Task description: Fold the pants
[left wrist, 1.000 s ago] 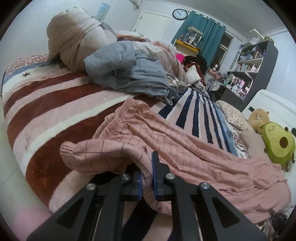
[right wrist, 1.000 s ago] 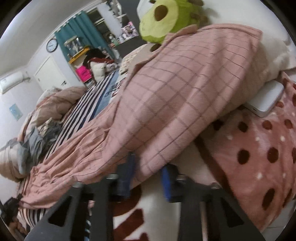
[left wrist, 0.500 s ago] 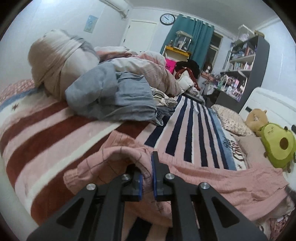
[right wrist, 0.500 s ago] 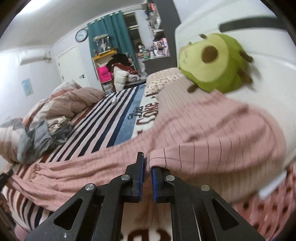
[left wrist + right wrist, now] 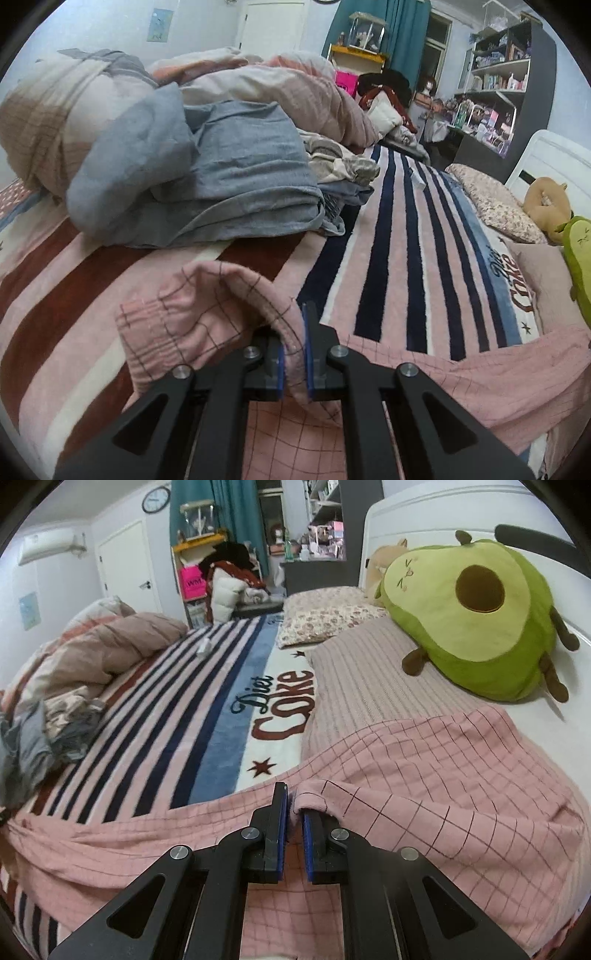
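Pink checked pants (image 5: 443,384) lie stretched across the near edge of a striped bed blanket (image 5: 406,240). My left gripper (image 5: 293,354) is shut on the cuffed leg end, whose fabric bunches up to its left. In the right wrist view the pants (image 5: 424,786) drape over a pillow, and my right gripper (image 5: 293,819) is shut on a folded edge of the waist end. The cloth between the two grippers hangs loosely along the bed edge.
A heap of grey and beige bedding and clothes (image 5: 207,155) sits at the bed's far left. A green avocado plush (image 5: 472,616), a floral pillow (image 5: 328,609) and a white headboard (image 5: 413,520) are at the right. Shelves (image 5: 498,81) stand beyond the bed.
Both grippers have lifted and pulled the pants toward the near bed edge, so the cloth is drawn out longer. The right gripper, open a second ago, has shut on the waist end.
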### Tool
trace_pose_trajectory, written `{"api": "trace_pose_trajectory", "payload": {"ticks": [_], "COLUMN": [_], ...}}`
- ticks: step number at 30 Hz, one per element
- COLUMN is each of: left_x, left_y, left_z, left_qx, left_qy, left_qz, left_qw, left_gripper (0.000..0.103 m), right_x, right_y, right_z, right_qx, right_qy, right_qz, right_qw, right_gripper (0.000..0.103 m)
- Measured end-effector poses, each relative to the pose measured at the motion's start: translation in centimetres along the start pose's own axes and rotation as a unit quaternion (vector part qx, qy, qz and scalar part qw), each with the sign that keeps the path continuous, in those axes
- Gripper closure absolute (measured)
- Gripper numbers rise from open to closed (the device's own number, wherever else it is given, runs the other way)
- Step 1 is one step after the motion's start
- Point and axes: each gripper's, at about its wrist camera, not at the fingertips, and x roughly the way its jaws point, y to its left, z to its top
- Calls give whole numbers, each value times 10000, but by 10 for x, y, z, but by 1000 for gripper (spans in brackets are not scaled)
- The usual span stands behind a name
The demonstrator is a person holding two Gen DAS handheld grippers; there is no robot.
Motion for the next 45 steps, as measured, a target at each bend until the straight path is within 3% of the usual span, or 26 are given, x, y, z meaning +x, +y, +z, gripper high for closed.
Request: {"api": "trace_pose_trajectory", "payload": {"ticks": [5,7,9,10,11,15,19,21,23,26,30,33,45], "left_x": [27,33,29,21,9,-30,-49,-52,-47,-33,-9,9,61], "left_y": [-8,-9,-10,-10,-10,-3,-12,-21,-27,-27,-27,-29,-50], "left_z": [6,4,3,4,5,13,4,-9,-22,-40,-59,-66,-24], "left_qx": [138,171,249,297,369,480,755,1021,1147,1223,1237,1311,1352], "left_qy": [375,517,543,436,242,22,213,374,585,883,1337,1521,1429], "left_qz": [33,47,72,35,-24,-448,-1006,-1228,-1355,-1333,-1348,-1271,-856], "left_qw": [9992,9985,9982,9986,9990,9978,9918,9865,9824,9795,9740,9714,9767], "left_gripper": [94,86,45,37,32,31,31,31,31,31,33,37,41], "right_x": [32,43,45,44,40,6,-18,-17,-8,14,48,66,109], "right_y": [-1,-2,-3,-3,-2,16,50,73,98,134,159,166,164], "right_z": [8,5,0,-3,-6,-19,-32,-42,-57,-82,-107,-110,-53], "right_qx": [3,13,15,22,27,-265,-480,-635,-786,-1059,-1157,-1119,-1158], "right_qy": [320,464,541,554,535,367,376,549,850,1243,1601,1600,1280], "right_qz": [-177,-176,-86,-10,89,409,1350,1780,2149,2435,2353,2211,1628], "right_qw": [9993,9988,9985,9985,9985,9981,9890,9804,9698,9560,9516,9555,9714], "right_gripper": [100,99,87,69,59,59,59,65,85,91,93,95,95]}}
